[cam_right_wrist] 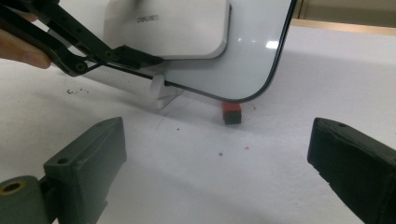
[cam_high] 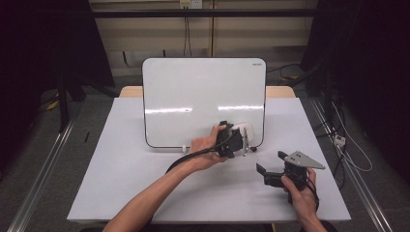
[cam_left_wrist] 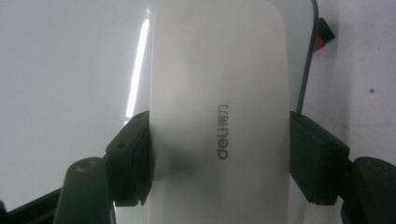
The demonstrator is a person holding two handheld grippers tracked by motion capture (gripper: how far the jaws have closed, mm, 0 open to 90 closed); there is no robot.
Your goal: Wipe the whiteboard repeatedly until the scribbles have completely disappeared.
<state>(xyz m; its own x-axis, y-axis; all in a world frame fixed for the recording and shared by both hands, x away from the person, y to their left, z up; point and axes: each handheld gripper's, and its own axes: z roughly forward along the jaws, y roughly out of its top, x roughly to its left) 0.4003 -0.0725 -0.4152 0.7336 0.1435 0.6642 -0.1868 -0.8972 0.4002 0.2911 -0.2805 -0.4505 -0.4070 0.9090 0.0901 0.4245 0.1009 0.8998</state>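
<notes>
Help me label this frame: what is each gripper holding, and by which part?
The left gripper clamps the white eraser across its two long sides, against the whiteboard. The right gripper is open, holding nothing.

My left forearm reaches in from the bottom edge and slants up and to the right, my left hand wrapped round the body of the left gripper, whose jaws are clamped tight, pads pressing in from both sides. My right hand sits low at the right, holding the right gripper with its jaws spread wide and nothing between them, pointing left and away from me.
</notes>
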